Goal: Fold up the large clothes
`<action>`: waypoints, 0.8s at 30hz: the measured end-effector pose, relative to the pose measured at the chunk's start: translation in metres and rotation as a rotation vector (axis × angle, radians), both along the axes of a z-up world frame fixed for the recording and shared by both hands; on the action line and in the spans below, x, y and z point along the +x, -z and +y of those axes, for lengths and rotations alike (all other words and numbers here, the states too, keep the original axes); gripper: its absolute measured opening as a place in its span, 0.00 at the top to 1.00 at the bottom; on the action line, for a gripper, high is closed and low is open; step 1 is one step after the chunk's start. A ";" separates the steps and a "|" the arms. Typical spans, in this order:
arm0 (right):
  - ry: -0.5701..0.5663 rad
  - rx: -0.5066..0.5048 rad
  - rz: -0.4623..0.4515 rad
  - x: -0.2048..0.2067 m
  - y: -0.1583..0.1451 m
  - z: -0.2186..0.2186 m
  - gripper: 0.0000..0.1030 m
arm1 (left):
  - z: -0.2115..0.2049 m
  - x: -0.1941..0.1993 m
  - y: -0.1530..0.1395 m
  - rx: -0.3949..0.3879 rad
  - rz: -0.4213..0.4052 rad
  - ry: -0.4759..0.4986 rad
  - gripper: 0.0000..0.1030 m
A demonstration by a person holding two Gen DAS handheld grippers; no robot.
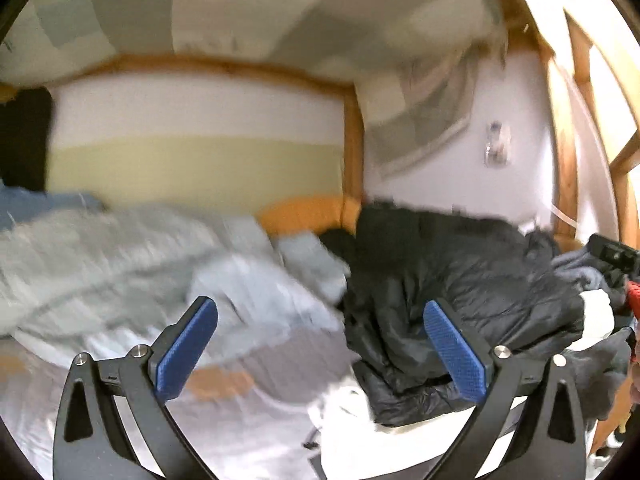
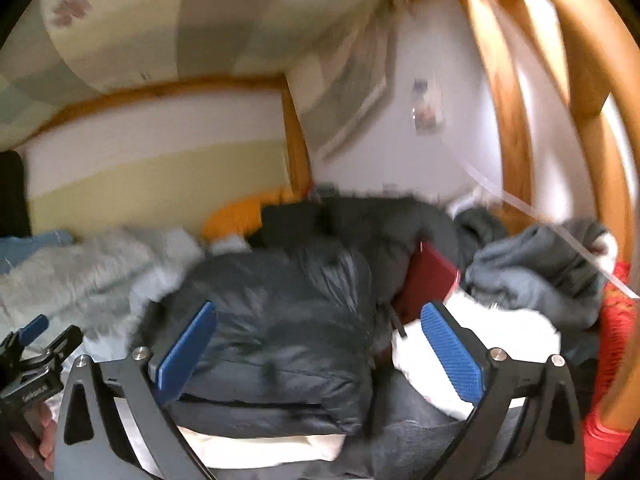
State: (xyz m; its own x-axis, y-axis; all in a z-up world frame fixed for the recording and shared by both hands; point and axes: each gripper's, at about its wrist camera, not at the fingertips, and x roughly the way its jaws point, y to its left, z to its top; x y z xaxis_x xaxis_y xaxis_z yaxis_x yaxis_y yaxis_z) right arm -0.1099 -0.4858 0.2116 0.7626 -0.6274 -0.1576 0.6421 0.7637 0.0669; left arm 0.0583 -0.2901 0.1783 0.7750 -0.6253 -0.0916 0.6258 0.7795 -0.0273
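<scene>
A black puffy jacket (image 1: 452,276) lies bunched on the bed, to the right of a pale grey fluffy garment (image 1: 120,264). My left gripper (image 1: 320,344) hangs above the bed with its blue pads (image 1: 188,348) spread wide and nothing between them. In the right wrist view the same black jacket (image 2: 276,312) sits folded into a thick bundle right in front of my right gripper (image 2: 320,344). Its blue pads (image 2: 452,348) stand wide apart, clear of the fabric. The left gripper's body (image 2: 28,356) shows at the lower left edge, held by a hand.
A pile of clothes lies at the right: grey garments (image 2: 532,276), a white one (image 2: 492,340), a dark red one (image 2: 428,276) and red-orange cloth (image 2: 616,332). A wooden bunk frame (image 2: 516,92) rises on the right, with patterned bedding (image 1: 280,8) overhead. An orange pillow (image 1: 304,212) lies by the wall.
</scene>
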 end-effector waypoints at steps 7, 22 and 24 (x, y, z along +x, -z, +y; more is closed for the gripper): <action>-0.066 -0.025 -0.034 -0.001 0.031 0.082 0.00 | 0.068 -0.031 0.012 -0.017 -0.085 -0.044 0.00; -0.063 0.056 0.113 0.052 0.198 0.176 0.00 | 0.136 0.009 0.160 0.060 0.107 -0.163 0.00; -0.053 0.056 0.117 0.060 0.215 0.180 0.00 | 0.136 0.017 0.174 0.066 0.144 -0.172 0.00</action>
State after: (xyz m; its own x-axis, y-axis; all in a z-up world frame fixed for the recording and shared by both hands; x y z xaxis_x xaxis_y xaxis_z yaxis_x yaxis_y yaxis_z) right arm -0.0501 -0.3056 -0.0032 0.7688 -0.5743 -0.2814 0.6068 0.7940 0.0372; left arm 0.0754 -0.1539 0.0041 0.8454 -0.4742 -0.2457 0.4770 0.8774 -0.0521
